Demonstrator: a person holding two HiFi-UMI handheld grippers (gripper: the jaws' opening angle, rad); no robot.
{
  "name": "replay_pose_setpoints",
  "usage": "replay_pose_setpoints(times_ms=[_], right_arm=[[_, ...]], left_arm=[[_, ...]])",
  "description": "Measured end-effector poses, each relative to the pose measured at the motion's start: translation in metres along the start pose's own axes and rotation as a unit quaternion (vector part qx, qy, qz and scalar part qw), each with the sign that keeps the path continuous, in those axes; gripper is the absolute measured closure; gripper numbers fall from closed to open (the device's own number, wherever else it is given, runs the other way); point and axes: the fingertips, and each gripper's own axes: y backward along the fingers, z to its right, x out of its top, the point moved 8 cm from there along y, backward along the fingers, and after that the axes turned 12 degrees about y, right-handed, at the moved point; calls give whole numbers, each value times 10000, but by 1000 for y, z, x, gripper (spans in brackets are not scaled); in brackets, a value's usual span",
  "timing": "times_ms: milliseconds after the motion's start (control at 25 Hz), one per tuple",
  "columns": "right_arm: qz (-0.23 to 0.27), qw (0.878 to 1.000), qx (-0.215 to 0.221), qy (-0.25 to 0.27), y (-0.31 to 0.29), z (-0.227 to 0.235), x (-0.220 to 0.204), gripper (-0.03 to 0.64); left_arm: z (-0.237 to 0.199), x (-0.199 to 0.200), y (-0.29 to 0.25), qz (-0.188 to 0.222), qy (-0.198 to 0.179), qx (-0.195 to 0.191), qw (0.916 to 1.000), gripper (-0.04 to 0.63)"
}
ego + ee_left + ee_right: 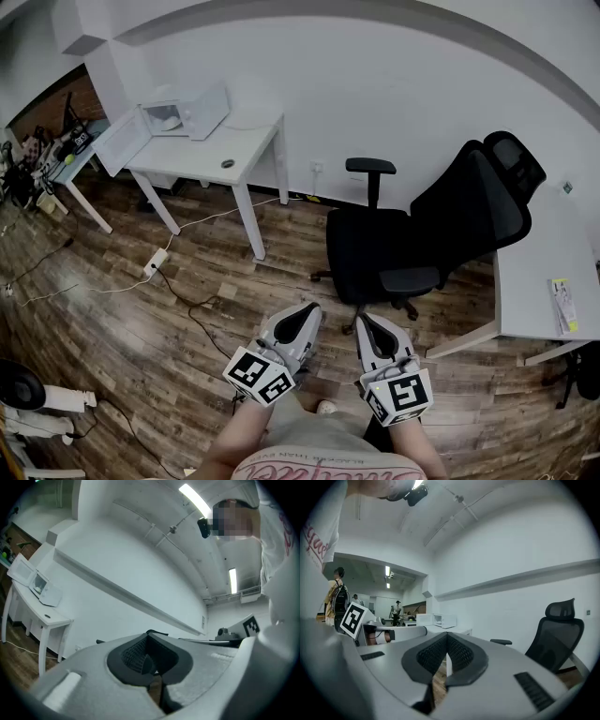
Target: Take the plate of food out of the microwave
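Left tongs [302,323] and right tongs [372,333] closed, pointing forward

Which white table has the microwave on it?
The white table by the wall at upper left: the microwave sits on it, door open. The other white table, right of the black chair, has none.

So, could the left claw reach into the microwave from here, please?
Probably not: the left claw is held near the person, and the microwave sits on a table far across the floor. Its door is open, though.
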Motion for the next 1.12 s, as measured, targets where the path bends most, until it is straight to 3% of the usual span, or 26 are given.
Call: replay_pose_setpoints(times_ms=[360, 800, 1120], right_arm=[[-60, 10000, -10, 2, 13, -12, -1, 606], [154, 9969, 748, -190, -81, -67, 24, 606], [333, 9934, 1095, -126, -129, -95, 40, 605]], left_arm=[[12, -1, 14, 8, -31, -48, 10000, 592], [-56, 66, 70, 322, -314, 650, 9969, 592], [-84, 97, 91, 481, -546, 834, 9939, 592]])
